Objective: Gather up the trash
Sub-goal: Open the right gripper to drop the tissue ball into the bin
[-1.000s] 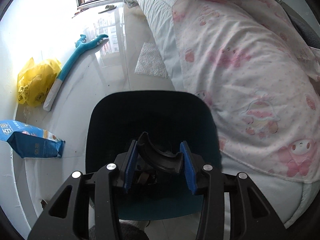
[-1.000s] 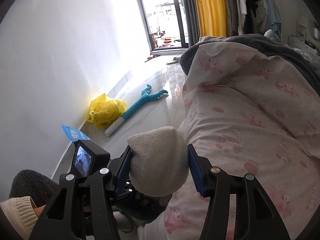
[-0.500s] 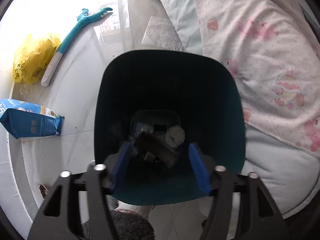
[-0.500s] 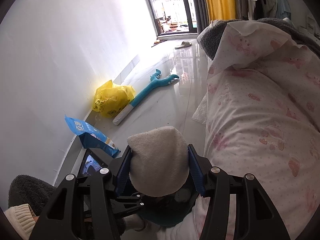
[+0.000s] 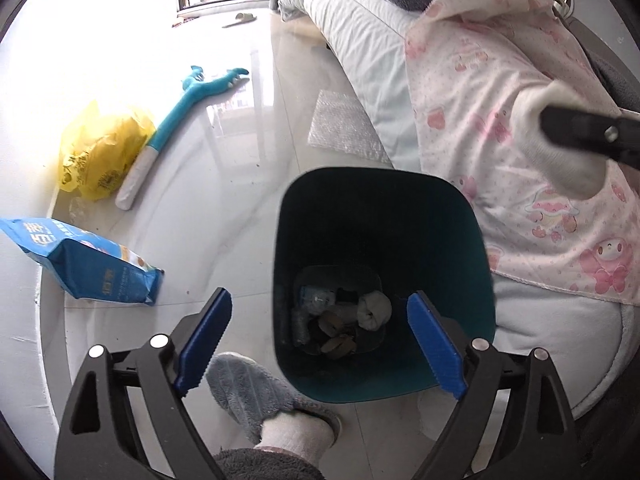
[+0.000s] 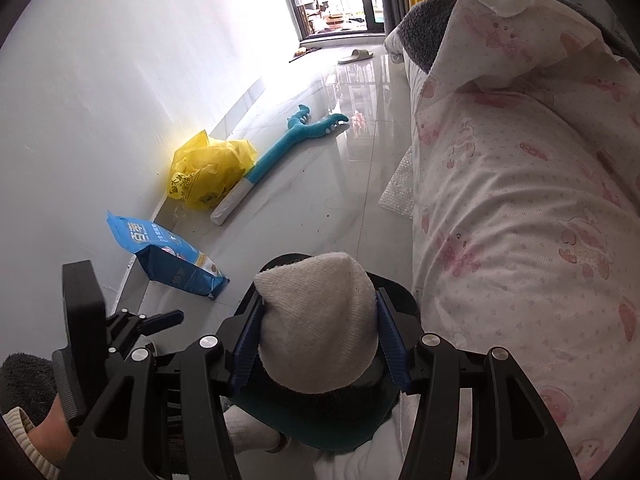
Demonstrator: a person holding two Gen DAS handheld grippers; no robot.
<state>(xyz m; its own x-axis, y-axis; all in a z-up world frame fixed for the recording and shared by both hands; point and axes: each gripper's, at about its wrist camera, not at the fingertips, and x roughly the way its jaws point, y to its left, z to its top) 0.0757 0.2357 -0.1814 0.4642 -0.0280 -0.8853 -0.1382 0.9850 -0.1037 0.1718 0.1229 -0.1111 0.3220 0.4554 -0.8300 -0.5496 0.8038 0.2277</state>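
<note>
Left gripper (image 5: pixel 318 344) gaping wide, gripping nothing, hovering above teal bin (image 5: pixel 478 240) holding scraps. Right gripper (image 6: pixel 318 344) clamping white sock (image 6: pixel 316 328) between blue pads, sock bulging forward past fingertips, hanging over bin rim beside bed (image 6: pixel 520 200).

The left tool (image 5: pixel 320 340) hangs with its blue pads spread wide, while the right tool (image 6: pixel 318 344) is clamped tight.
</note>
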